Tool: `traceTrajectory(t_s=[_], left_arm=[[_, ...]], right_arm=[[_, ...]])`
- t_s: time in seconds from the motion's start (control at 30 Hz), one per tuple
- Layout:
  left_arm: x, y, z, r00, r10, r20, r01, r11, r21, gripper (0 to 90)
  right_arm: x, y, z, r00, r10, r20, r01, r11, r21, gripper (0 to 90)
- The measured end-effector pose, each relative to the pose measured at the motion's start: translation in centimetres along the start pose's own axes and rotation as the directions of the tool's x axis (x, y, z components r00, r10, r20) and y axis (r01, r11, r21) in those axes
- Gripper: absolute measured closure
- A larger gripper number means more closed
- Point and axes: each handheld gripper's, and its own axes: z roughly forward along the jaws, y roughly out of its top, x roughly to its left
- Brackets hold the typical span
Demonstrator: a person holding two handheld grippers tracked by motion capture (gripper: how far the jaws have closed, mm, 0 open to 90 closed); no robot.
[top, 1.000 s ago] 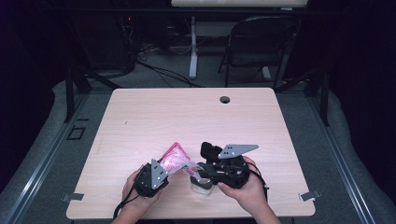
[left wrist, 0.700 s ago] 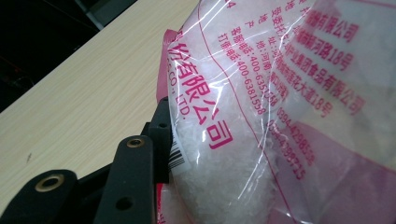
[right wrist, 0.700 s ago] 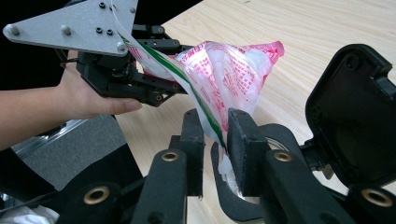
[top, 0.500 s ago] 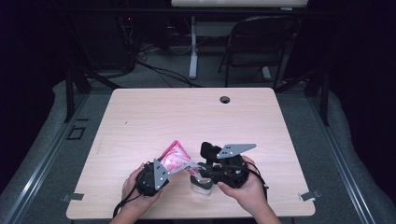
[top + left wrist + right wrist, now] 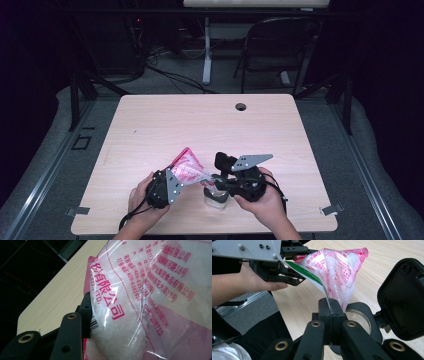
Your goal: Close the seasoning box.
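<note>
Right gripper [image 5: 329,305]: jaws just closed, now pinching the bag's [image 5: 337,267] lower edge, directly over the clear round container [image 5: 359,316]. Left gripper [image 5: 167,184], just left of the container, clamps the bag's other side. Bag is stretched between both, lifted off the bench [image 5: 200,125], white granules inside.
</note>
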Motion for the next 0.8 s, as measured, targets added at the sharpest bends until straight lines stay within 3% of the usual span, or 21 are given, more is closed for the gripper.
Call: traceTrajectory(t_s=[0.57,0.8], left_arm=[[0.07,0.66,-0.21,0.9984,0.055,-0.012,-0.055,0.9984,-0.013,59.1],[0.11,0.47,-0.08,0.9986,0.053,0.002,-0.053,0.9984,-0.017,59.3]], right_arm=[[-0.23,0.01,-0.78,0.998,-0.003,0.063,0.004,1.0,-0.014,90.0],[0.13,0.14,-0.82,0.9985,-0.01,0.053,0.011,1.0,-0.017,90.0]])
